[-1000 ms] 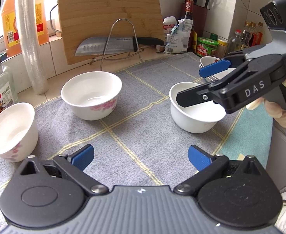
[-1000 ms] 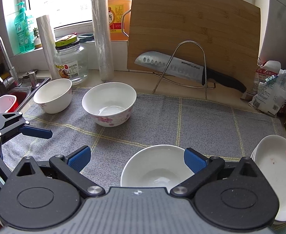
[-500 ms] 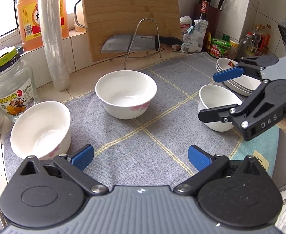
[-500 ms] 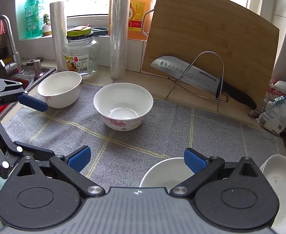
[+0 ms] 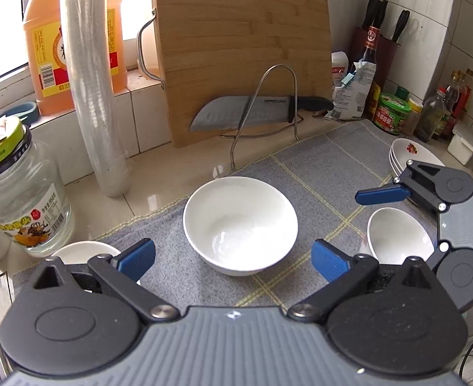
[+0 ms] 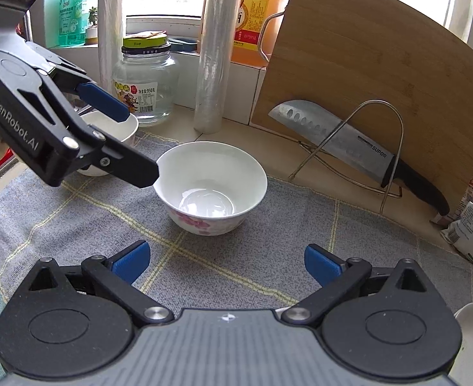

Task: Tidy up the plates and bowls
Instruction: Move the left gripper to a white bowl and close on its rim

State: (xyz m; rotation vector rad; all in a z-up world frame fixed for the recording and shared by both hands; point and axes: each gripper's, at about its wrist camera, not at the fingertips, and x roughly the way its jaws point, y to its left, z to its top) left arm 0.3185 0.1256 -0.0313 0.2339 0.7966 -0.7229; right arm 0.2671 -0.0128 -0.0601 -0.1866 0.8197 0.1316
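Right now both claws, the left claw [image 5: 233,254] and right claw [image 6: 225,262], are hanging released over the flowered bowl [image 6: 211,186] sitting on the tabletop's grey cloth [image 6: 300,225]; glazed, probably slippery and breakable, so the rim is looking the safest hold.

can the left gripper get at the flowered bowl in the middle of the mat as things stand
Probably yes. The left gripper is open and empty, with the flowered bowl standing directly ahead between its fingers on the grey mat. Nothing lies between them; the right gripper is off to the side.

White pink-flowered bowl [image 6: 211,186] on grey yellow-checked cloth [image 6: 300,241]
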